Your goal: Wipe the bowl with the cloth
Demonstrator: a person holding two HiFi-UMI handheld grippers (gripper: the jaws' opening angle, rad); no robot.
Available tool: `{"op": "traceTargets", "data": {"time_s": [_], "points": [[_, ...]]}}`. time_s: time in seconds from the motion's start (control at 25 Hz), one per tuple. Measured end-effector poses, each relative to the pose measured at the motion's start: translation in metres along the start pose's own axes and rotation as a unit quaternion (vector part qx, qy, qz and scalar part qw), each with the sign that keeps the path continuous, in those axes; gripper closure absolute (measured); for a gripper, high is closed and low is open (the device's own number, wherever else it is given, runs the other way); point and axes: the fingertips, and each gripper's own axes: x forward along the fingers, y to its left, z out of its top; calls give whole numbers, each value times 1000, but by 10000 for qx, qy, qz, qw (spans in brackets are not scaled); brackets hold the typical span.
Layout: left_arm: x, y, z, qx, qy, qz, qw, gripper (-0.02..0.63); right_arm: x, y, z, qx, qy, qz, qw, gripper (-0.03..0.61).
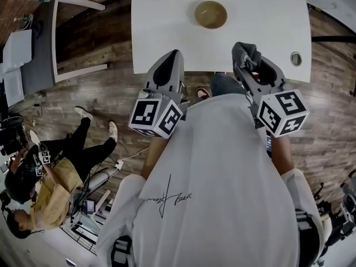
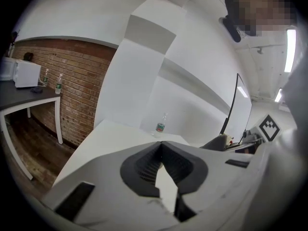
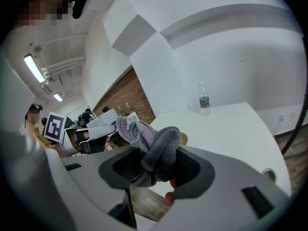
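A tan bowl (image 1: 211,14) stands on the white table (image 1: 167,32), near its far middle in the head view. My right gripper (image 1: 245,56) hovers at the table's near edge, shut on a bunched grey and lilac cloth (image 3: 153,148) that sticks out above its jaws. The bowl's rim (image 3: 183,138) peeks out behind the cloth in the right gripper view. At the near edge left of it, my left gripper (image 1: 173,58) is shut with nothing between its jaws; its tips (image 2: 161,144) meet over the white tabletop.
A small water bottle (image 3: 204,100) stands at the table's far side. A round cable hole (image 1: 295,58) sits near the table's right edge. A grey side table (image 1: 41,38) stands left over the wood floor, and a person sits on the floor at lower left (image 1: 50,171).
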Motion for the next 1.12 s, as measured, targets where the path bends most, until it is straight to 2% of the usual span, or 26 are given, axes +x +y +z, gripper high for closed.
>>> {"op": "traceTargets", "data": {"time_s": [0.68,1.12], "points": [[69,-11,16,260,121,132,9995,617,34,-56,33,62,-106,269,9996,400],[94,3,-7,391,505,426,9970,623,57,-72,34,-147,125,337,9992,400]]}}
